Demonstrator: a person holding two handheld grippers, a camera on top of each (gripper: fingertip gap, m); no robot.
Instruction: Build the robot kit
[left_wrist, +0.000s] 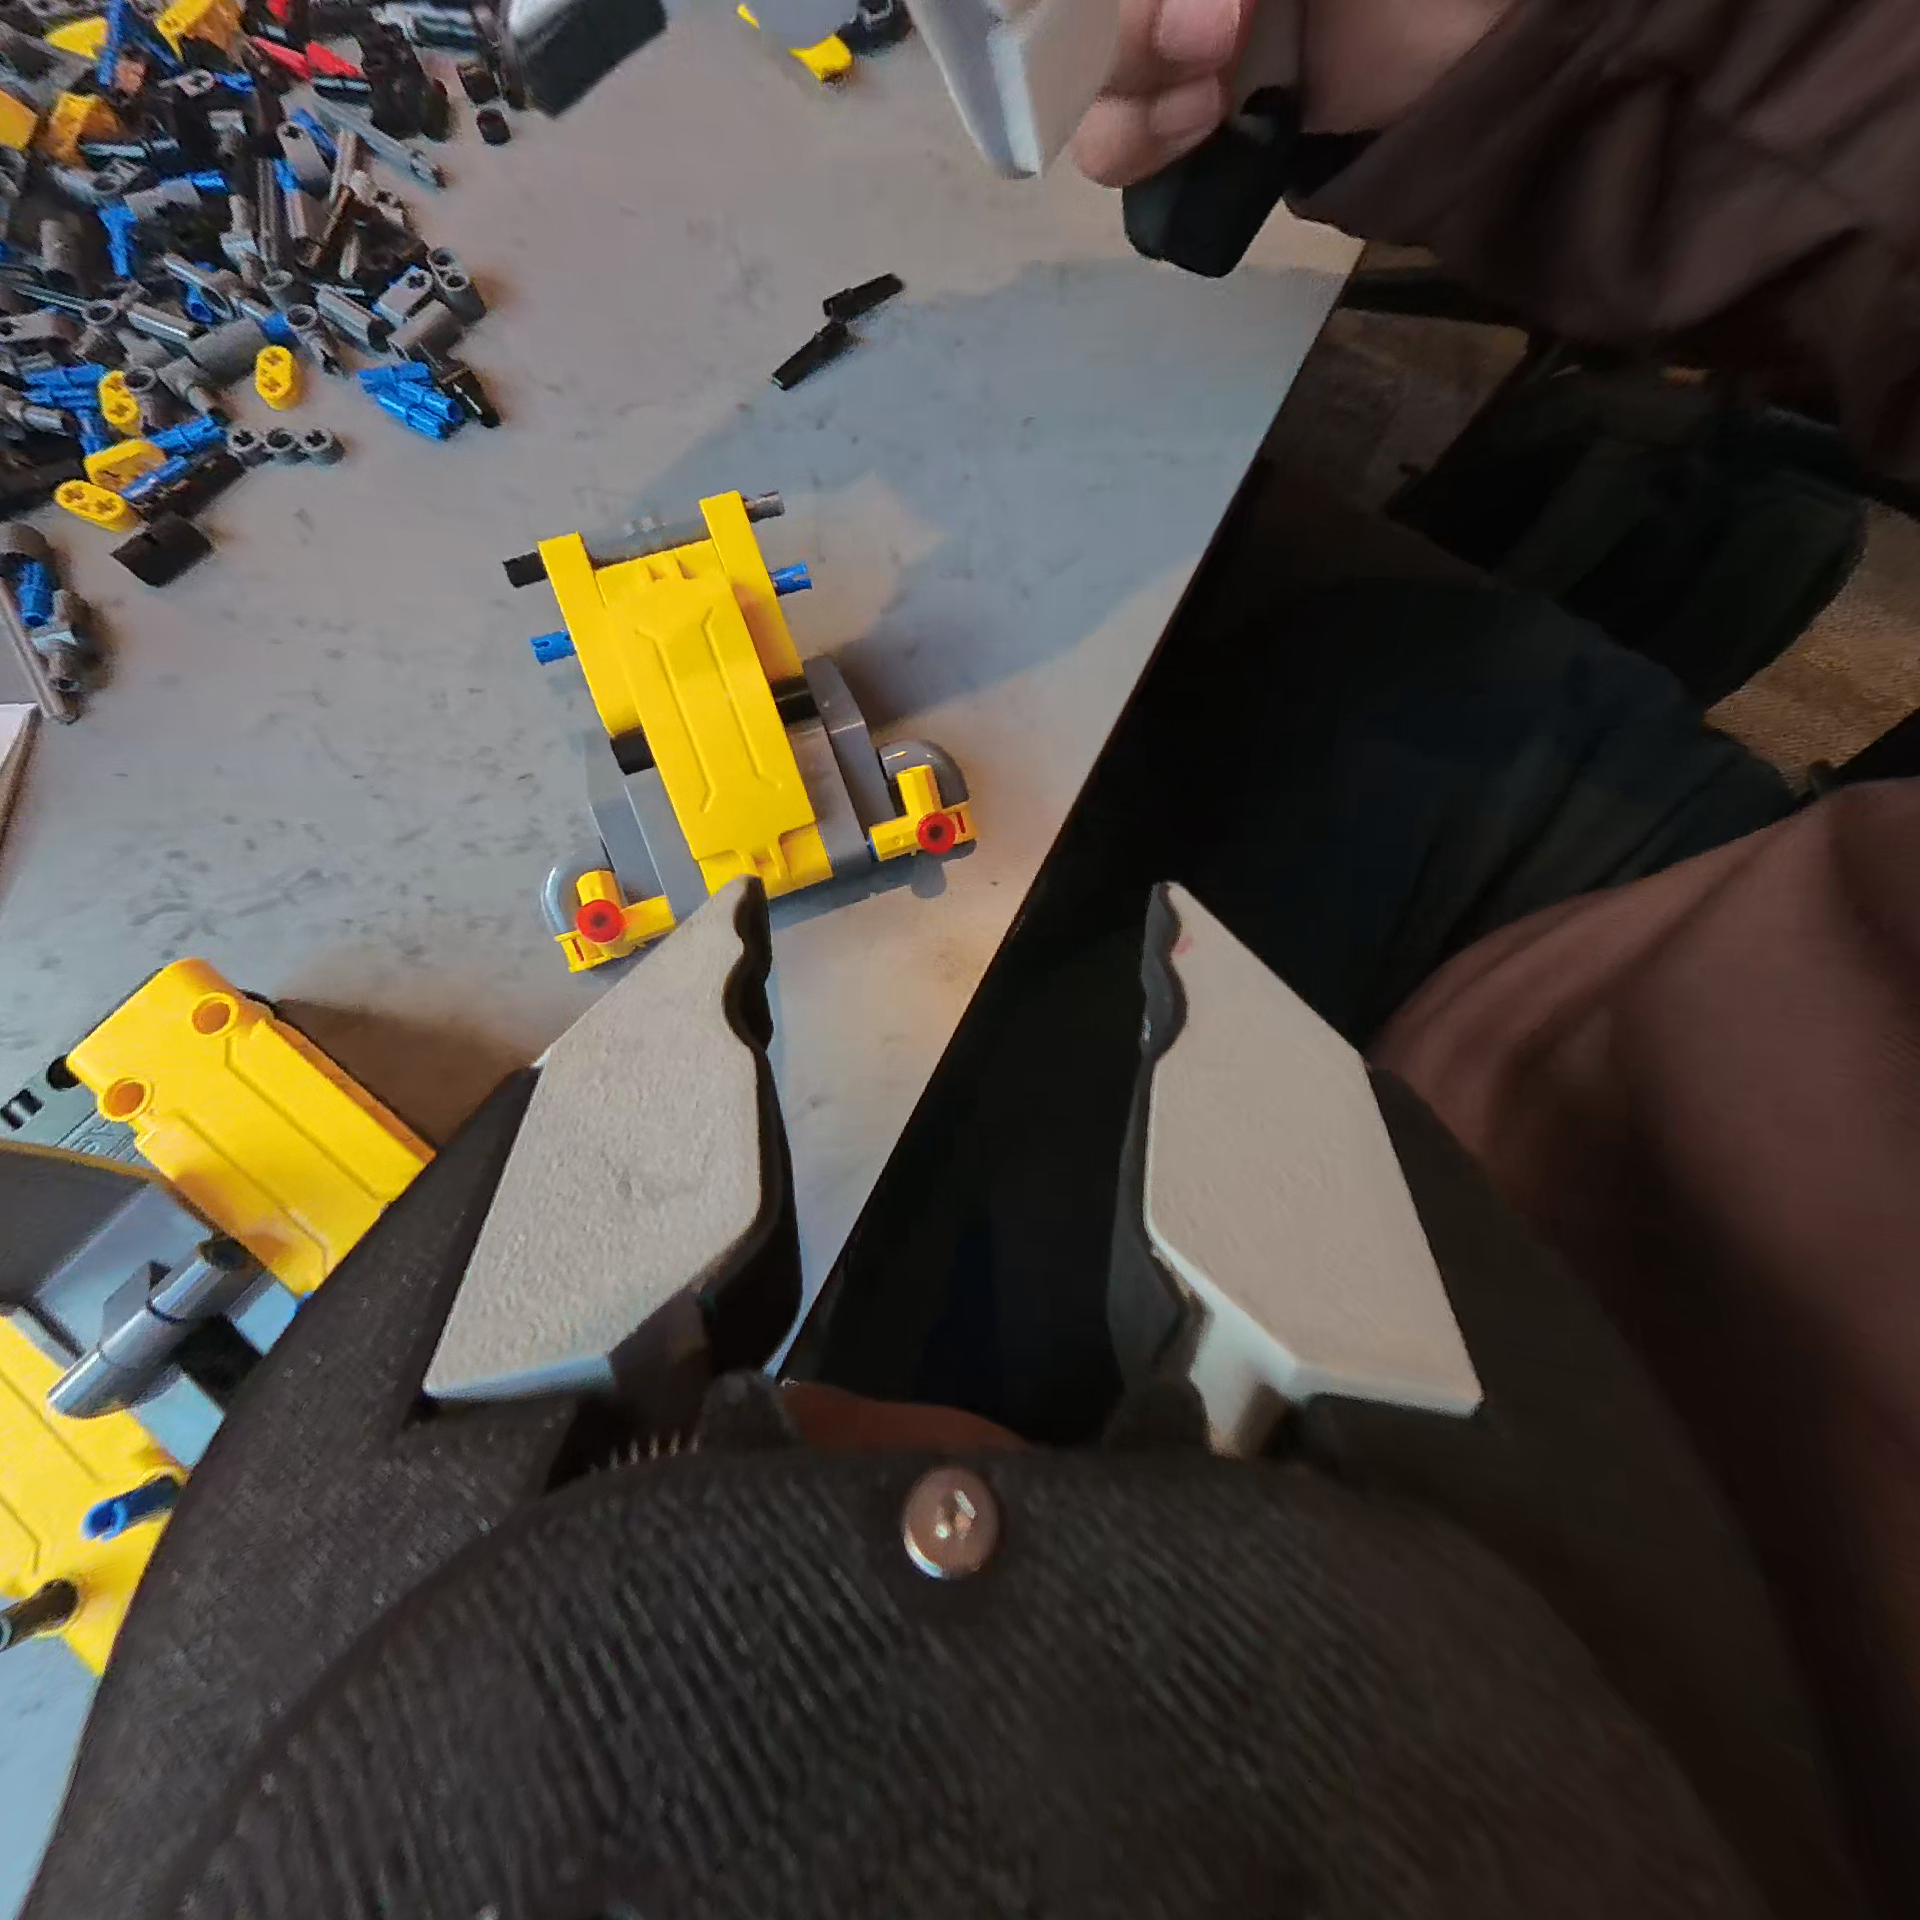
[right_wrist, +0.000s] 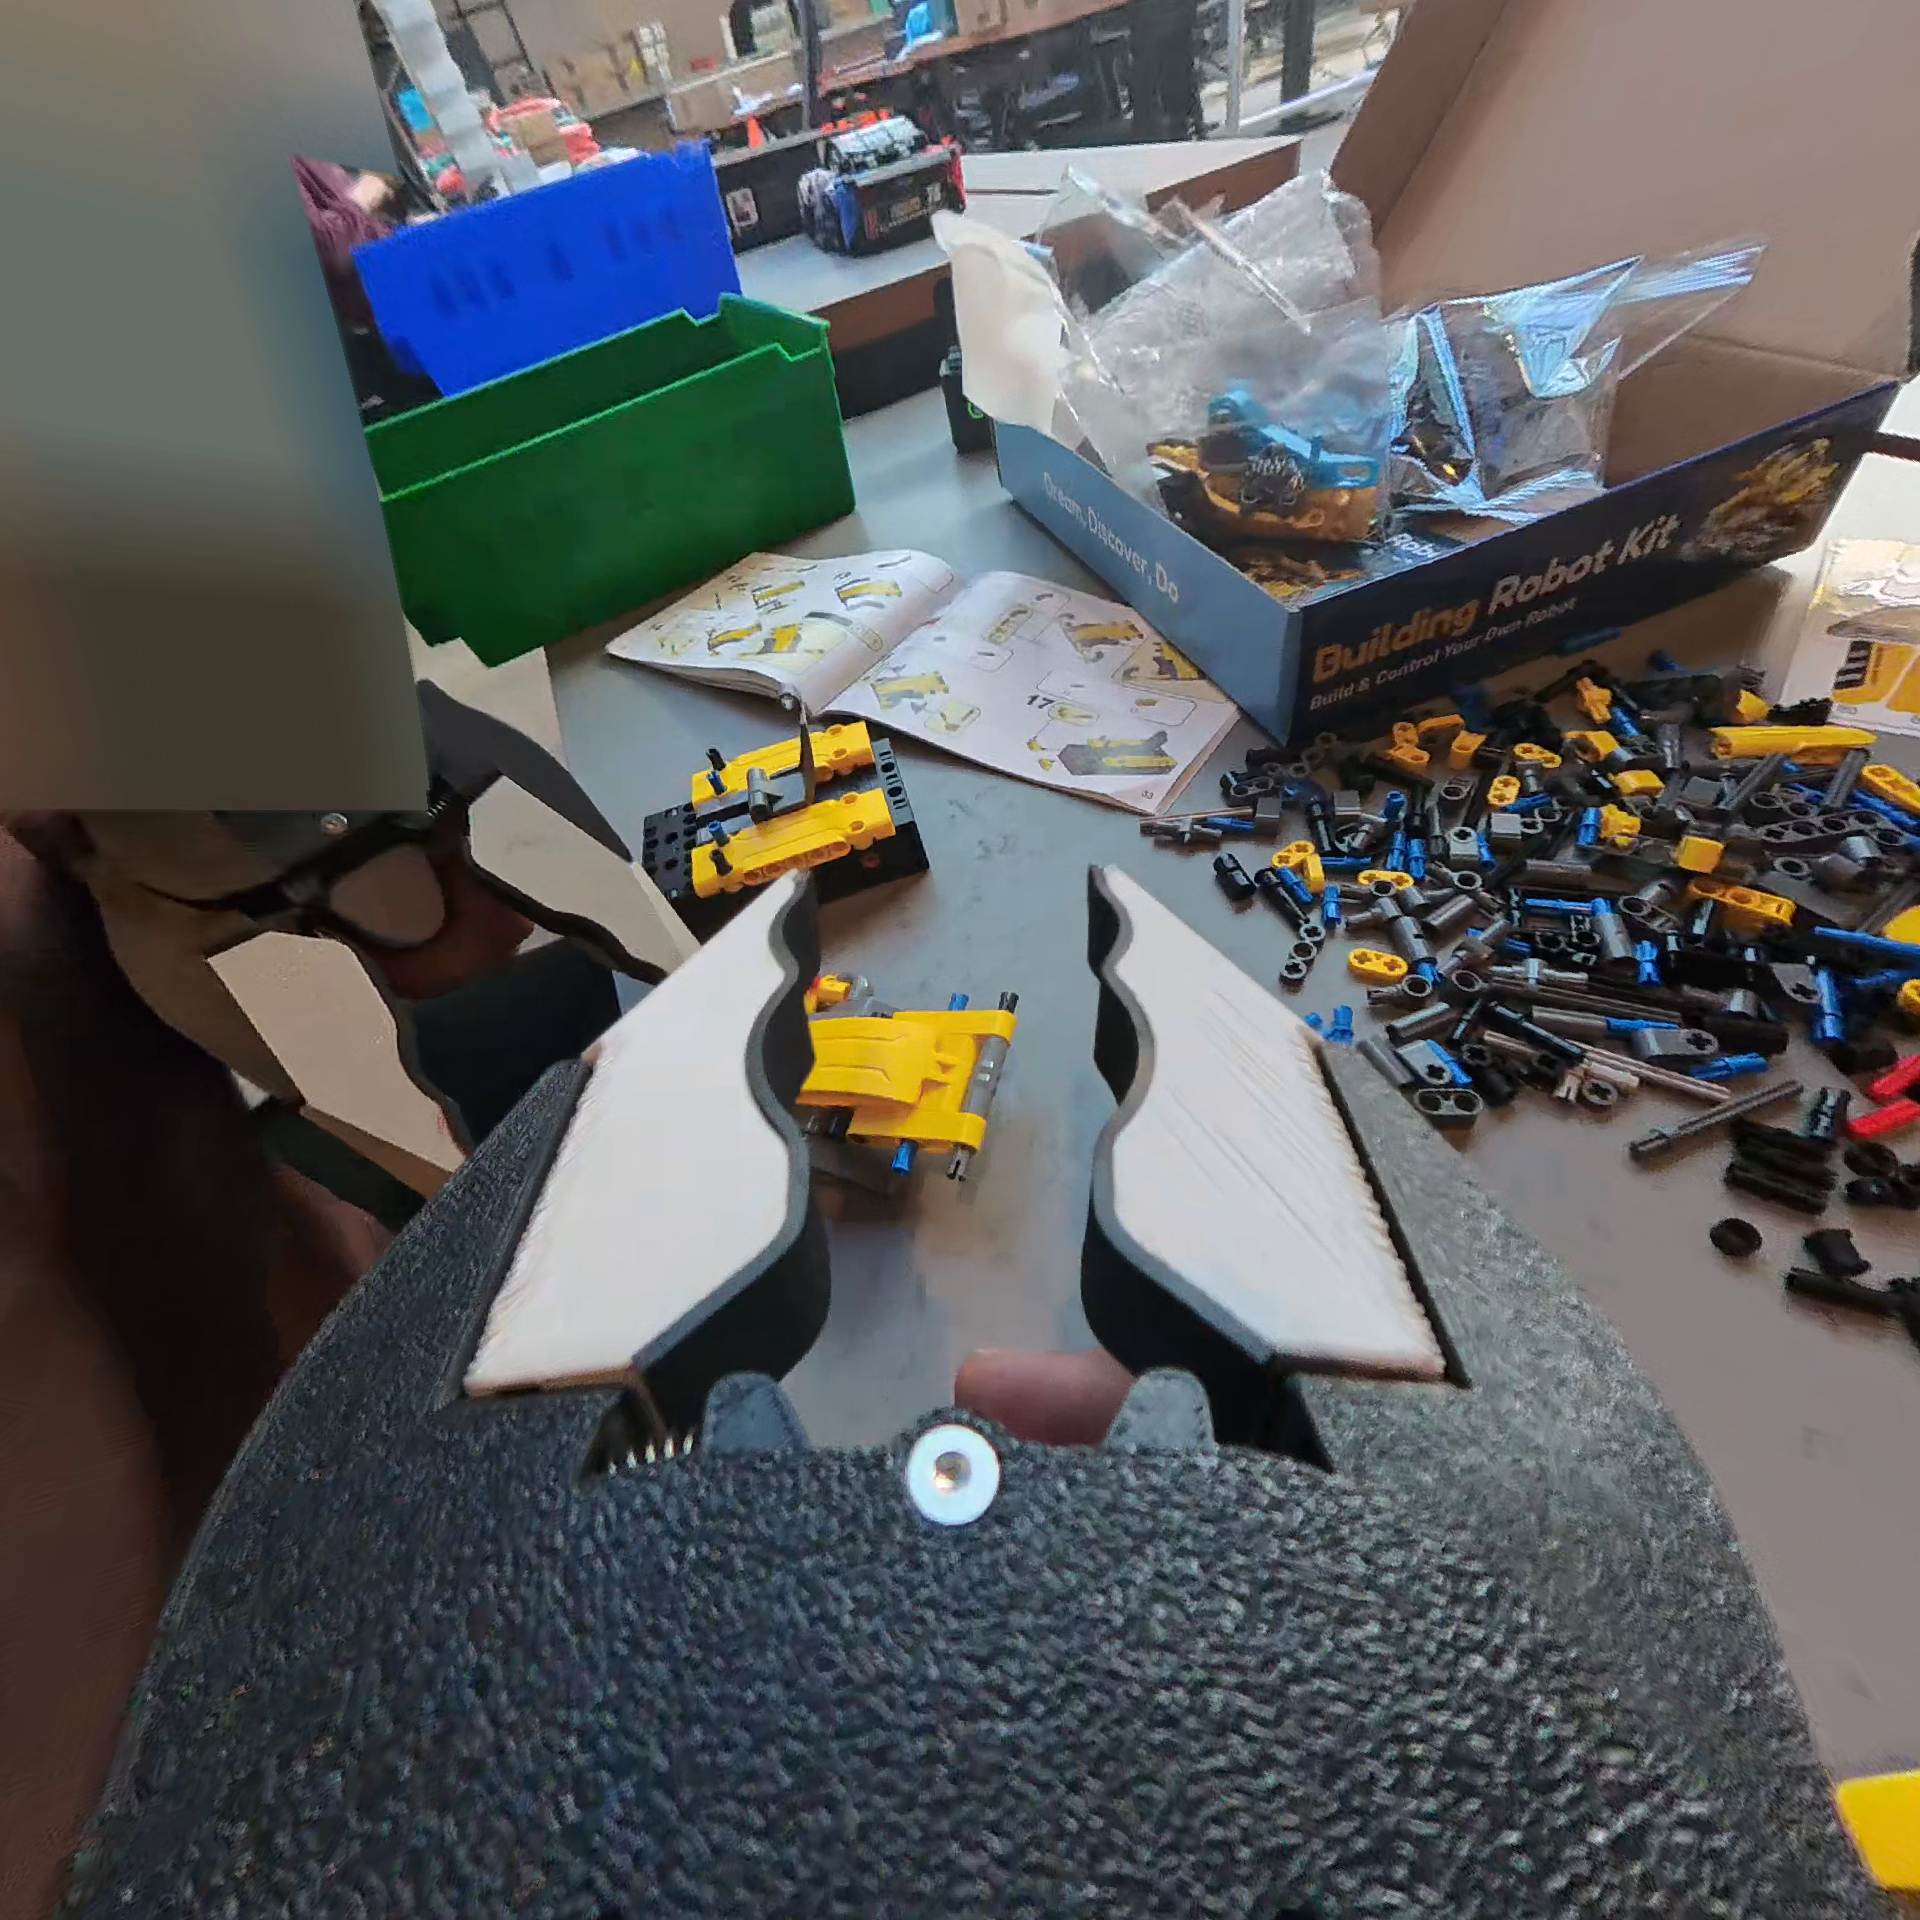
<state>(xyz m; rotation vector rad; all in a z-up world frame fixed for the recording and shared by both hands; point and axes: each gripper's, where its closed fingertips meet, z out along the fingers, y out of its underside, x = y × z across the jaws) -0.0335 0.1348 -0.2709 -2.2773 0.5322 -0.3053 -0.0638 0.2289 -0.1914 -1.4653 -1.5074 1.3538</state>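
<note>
Holding a two-finger tool in each hand, I am working over a grey table (right_wrist: 997, 862). My right gripper (right_wrist: 948, 894) is hovering with its fingers spread apart and gripping nothing; between them, down on the table, a small yellow and grey brick assembly (right_wrist: 904, 1081) is lying. My left gripper (left_wrist: 956, 914) is also gaping wide and empty, straddling the table's near edge, with one fingertip (left_wrist: 743, 914) just beside that same assembly (left_wrist: 727, 717).

Behind it, a larger black and yellow build (right_wrist: 790, 821) is sitting near an open instruction booklet (right_wrist: 935, 665). Farther back to the right, an open cardboard kit box (right_wrist: 1455, 613) is holding clear plastic bags (right_wrist: 1247, 343), and one bag is showing yellow and blue parts inside. To the left, a green plastic bin (right_wrist: 623, 488) is standing with a blue bin (right_wrist: 551, 270) just behind it; I cannot tell what either is holding. A loose heap of black, grey, blue and yellow pieces (right_wrist: 1610, 914) is spreading across the table on the right, outside any container. In the left wrist view, two black pins (left_wrist: 836, 332) are lying apart from that heap.
</note>
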